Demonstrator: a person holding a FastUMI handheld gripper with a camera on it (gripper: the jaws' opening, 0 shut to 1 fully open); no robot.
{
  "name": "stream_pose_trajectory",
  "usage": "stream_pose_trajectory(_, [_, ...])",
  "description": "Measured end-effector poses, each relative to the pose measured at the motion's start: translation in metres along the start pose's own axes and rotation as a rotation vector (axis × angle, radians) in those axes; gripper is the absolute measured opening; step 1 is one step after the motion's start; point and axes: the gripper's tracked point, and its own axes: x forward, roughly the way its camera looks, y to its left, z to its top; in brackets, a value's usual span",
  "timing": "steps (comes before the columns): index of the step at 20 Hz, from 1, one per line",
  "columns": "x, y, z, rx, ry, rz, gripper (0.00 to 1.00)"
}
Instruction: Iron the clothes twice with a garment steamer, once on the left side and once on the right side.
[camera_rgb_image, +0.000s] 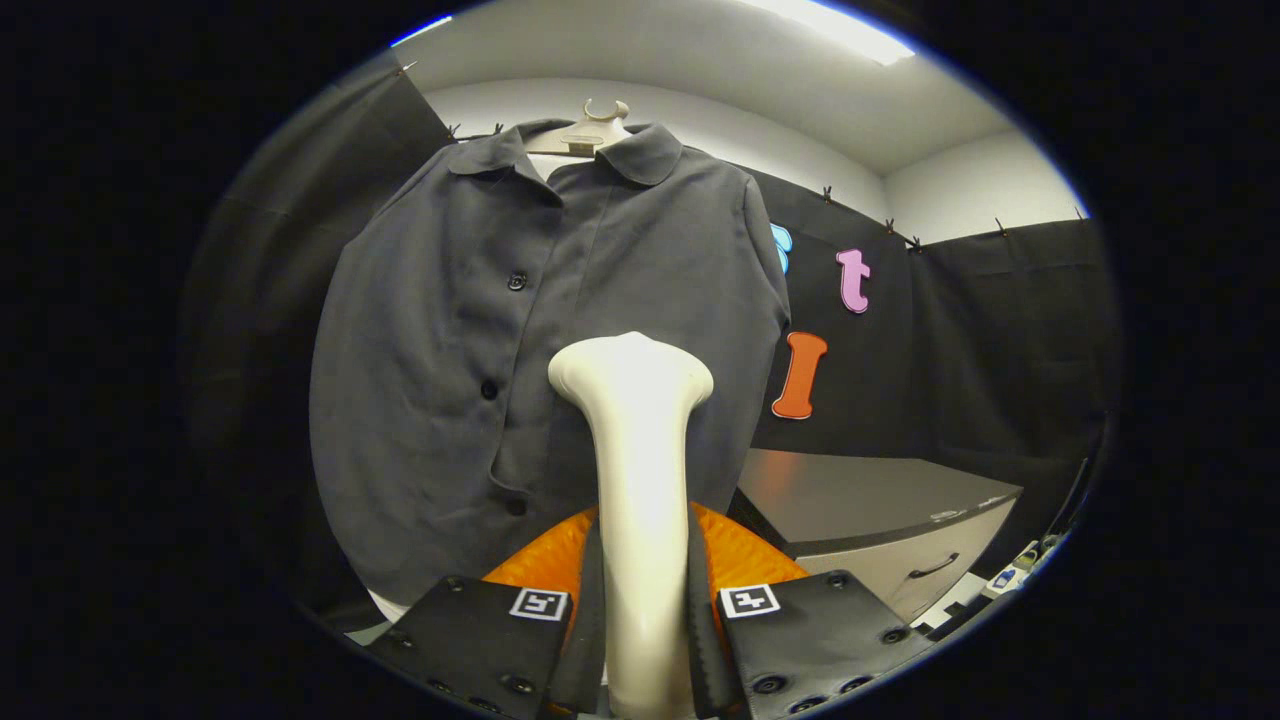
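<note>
- The claw (640, 610) is clamped on the steamer (638, 480). One finger presses on each side of its long neck.
- The steamer is cream white. Its neck stands up straight between the two fingers, and it gets wider at the top, where the head is.
- The head of the steamer points at the shirt (530, 350). It sits in front of the lower middle of the shirt, just to the side of the row of buttons. I cannot tell if the head is touching the cloth.
- The shirt is dark grey. It has a round collar and small dark buttons going down the front.
- The shirt hangs on a pale hanger (590, 135). The hook of the hanger pokes up above the collar.
- The front of the shirt faces the claw. One side hangs wide with soft folds, and the other side hangs down by the black wall.
- Something orange (740, 555) with a bumpy skin sits low down, just past the fingers and behind the neck of the steamer.
- A cabinet (900, 560) with a dark top and a pale drawer stands off to the side of the shirt. The drawer has a dark handle.
- There is a bright light (840, 28) on the ceiling.
</note>
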Motion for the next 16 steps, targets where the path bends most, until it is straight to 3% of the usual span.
stream_pose_trajectory(8, [-0.023, 0.000, -0.066, 0.006, 0.103, 0.002, 0.42])
stream_pose_trajectory(16, [-0.034, 0.001, -0.090, 0.013, 0.154, 0.006, 0.42])
